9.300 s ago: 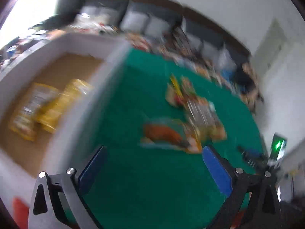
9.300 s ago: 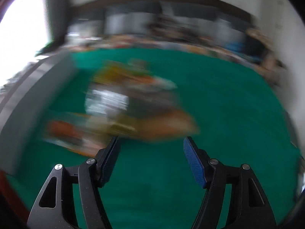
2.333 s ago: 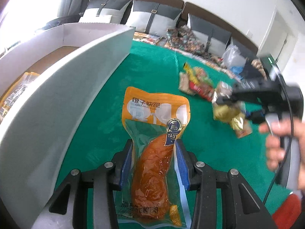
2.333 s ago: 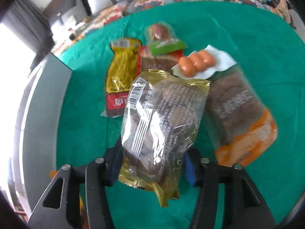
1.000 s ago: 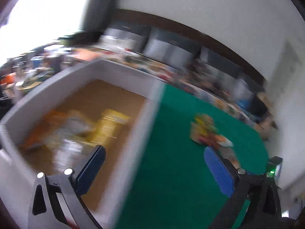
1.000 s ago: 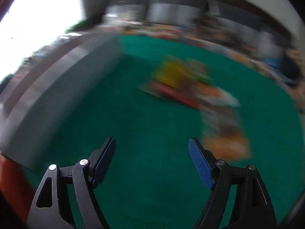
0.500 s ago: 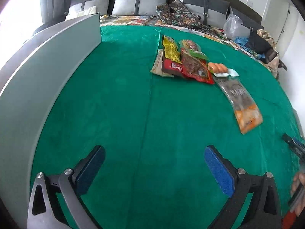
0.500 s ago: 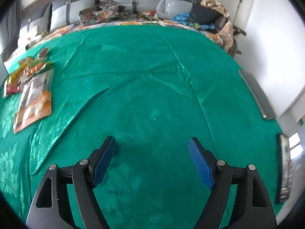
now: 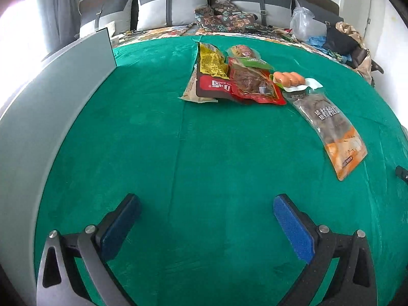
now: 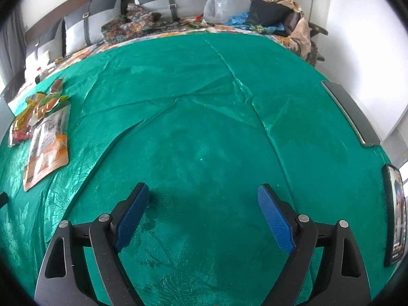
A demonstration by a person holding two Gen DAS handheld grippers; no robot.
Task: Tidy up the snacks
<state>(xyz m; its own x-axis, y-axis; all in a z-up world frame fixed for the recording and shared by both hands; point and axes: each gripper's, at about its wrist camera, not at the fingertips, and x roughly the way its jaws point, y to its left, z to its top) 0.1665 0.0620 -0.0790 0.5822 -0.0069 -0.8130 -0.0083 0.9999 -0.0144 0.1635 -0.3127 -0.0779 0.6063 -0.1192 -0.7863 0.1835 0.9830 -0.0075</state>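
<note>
Both tongs empty over the green desk, snacks waiting

At the left edge of the left wrist view the box wall [image 9: 51, 97] is seen; the left tongs [image 9: 204, 219] are spread wide at the bottom, empty. The snack pile [image 9: 229, 81] lies upper centre, the orange pouch [image 9: 334, 132] to its right. In the right wrist view the right tongs [image 10: 201, 211] have just been opening, nothing between them. A single flat pouch should probably be approached low and pinched at one edge.
</note>
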